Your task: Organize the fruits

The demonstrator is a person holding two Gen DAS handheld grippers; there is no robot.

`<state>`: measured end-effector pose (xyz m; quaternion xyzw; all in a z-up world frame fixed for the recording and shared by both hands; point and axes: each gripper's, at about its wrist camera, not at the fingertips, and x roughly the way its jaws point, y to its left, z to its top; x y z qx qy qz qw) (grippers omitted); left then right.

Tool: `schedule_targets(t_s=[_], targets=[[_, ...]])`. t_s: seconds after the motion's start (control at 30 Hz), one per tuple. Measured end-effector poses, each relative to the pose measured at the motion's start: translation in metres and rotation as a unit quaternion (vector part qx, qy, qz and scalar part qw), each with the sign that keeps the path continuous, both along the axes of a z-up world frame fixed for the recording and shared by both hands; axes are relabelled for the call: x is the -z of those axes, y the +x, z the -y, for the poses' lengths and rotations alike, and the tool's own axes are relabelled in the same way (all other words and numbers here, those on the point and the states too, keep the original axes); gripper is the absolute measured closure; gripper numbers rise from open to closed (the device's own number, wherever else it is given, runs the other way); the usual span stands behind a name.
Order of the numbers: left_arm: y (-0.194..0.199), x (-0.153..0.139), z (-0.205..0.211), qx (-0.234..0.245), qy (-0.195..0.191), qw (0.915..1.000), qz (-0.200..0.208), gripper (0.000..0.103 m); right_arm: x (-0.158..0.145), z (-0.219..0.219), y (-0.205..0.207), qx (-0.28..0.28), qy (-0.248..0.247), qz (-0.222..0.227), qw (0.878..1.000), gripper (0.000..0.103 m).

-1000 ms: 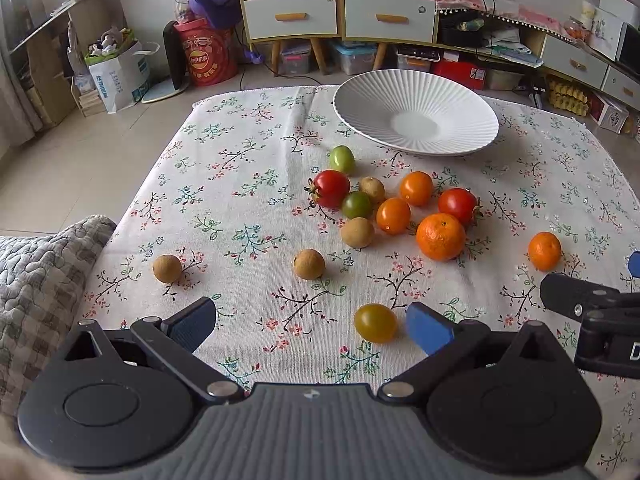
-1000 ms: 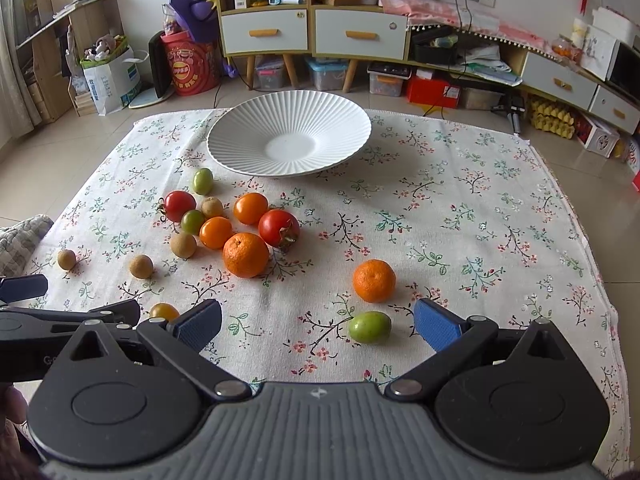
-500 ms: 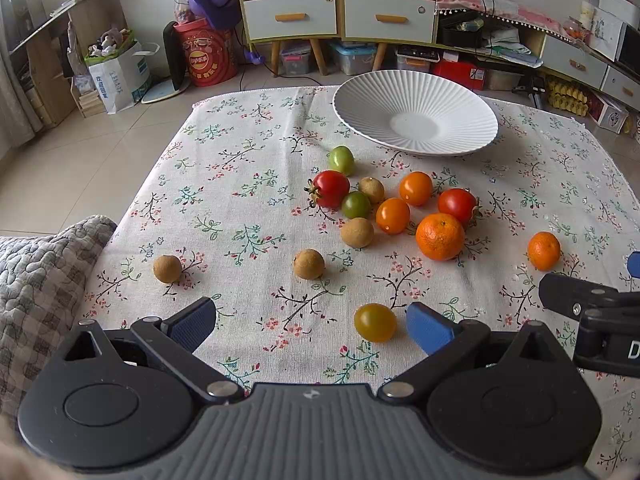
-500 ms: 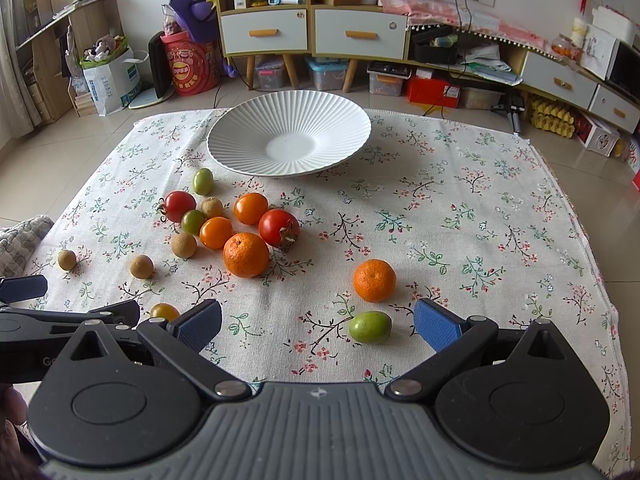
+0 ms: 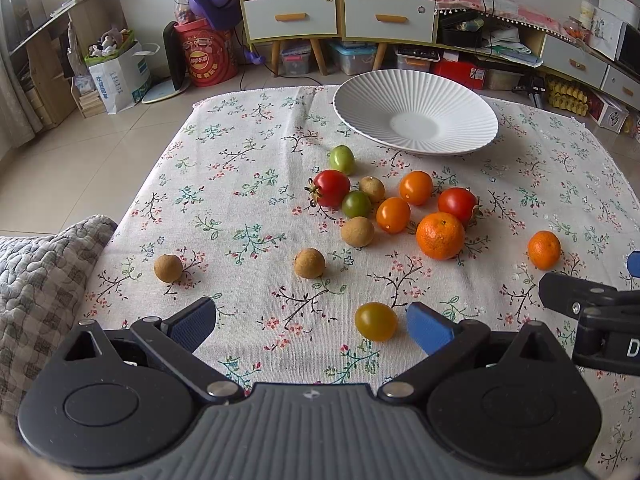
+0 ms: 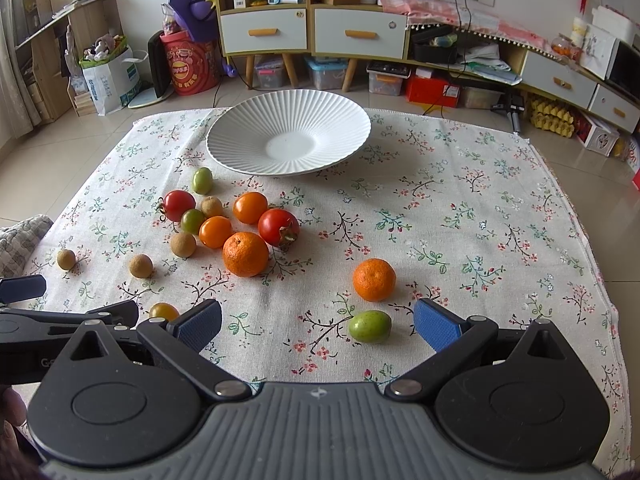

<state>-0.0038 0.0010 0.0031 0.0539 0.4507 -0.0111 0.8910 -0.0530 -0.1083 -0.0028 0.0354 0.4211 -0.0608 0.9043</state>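
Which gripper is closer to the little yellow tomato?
Left. The yellow tomato lies just inside the open left gripper, beside its right-hand finger. The right gripper is off to the tomato's right, around a green fruit.

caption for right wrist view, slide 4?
Open right gripper hovers low over floral tablecloth, green fruit between its fingers, empty white plate beyond.

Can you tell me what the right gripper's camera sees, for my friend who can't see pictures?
The open right gripper points across a flowery tablecloth, with a green fruit lying between its blue fingertips. Beyond it sit oranges and tomatoes, small brown fruits, and an empty white plate.
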Motion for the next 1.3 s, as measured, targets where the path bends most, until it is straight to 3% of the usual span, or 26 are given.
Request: schedule_targets(t_s=[1.07, 1.3], targets=[[0.000, 0.005, -0.009, -0.004, 0.001, 1.0000, 0.003, 0.007, 0.003, -0.003, 0.002, 0.000, -0.006, 0.003, 1.000, 0.001], [-0.001, 0.011, -0.017, 0.023, 0.014, 0.9989, 0.038, 0.007, 0.007, 0.004, 0.004, -0.003, 0.016, 0.016, 1.000, 0.001]])
